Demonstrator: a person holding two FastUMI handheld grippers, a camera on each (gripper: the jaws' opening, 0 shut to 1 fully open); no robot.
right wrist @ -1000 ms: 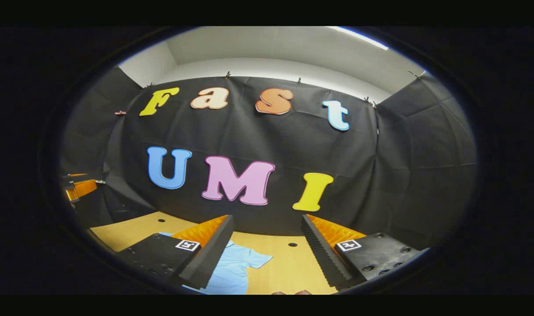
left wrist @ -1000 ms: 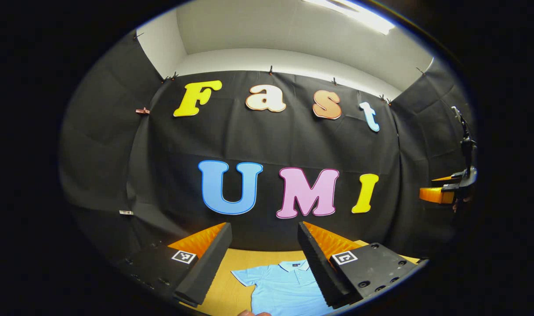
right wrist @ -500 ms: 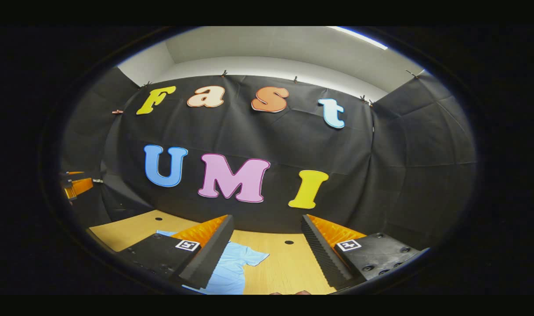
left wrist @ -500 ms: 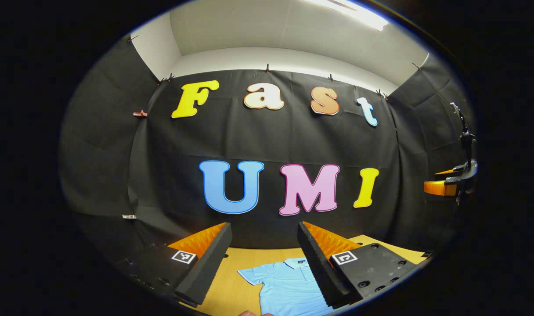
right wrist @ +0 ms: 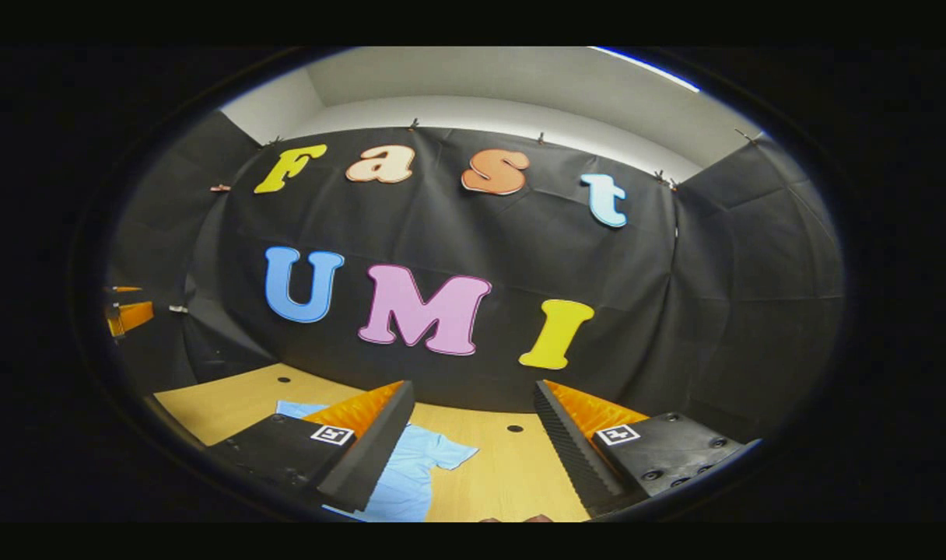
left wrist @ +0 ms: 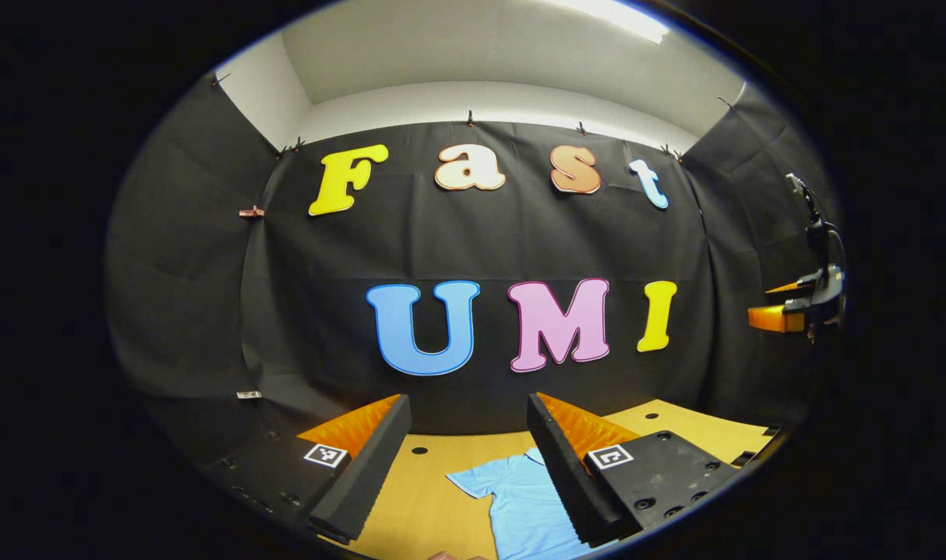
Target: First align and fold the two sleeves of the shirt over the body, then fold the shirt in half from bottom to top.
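A light blue polo shirt (left wrist: 520, 505) lies flat on the wooden table (left wrist: 426, 498), one short sleeve spread out to the left. My left gripper (left wrist: 469, 412) hangs open above the table, the shirt partly hidden behind its right finger. In the right gripper view the same shirt (right wrist: 411, 478) shows its other sleeve, partly behind the left finger. My right gripper (right wrist: 473, 400) is open, high over the table (right wrist: 504, 474), holding nothing. The right gripper (left wrist: 788, 311) also appears at the far right edge of the left gripper view, and the left gripper (right wrist: 127, 315) at the far left edge of the right gripper view.
The black cloth wall (left wrist: 473, 257) closes the table at the back and both sides. Small dark holes (right wrist: 515, 428) dot the tabletop. Fingertips of a hand (right wrist: 520, 518) peek in at the bottom edge of the right gripper view.
The left gripper view has swung left, so the shirt has slid to the right behind the right finger. The right gripper view has barely shifted. Both grippers stay open.
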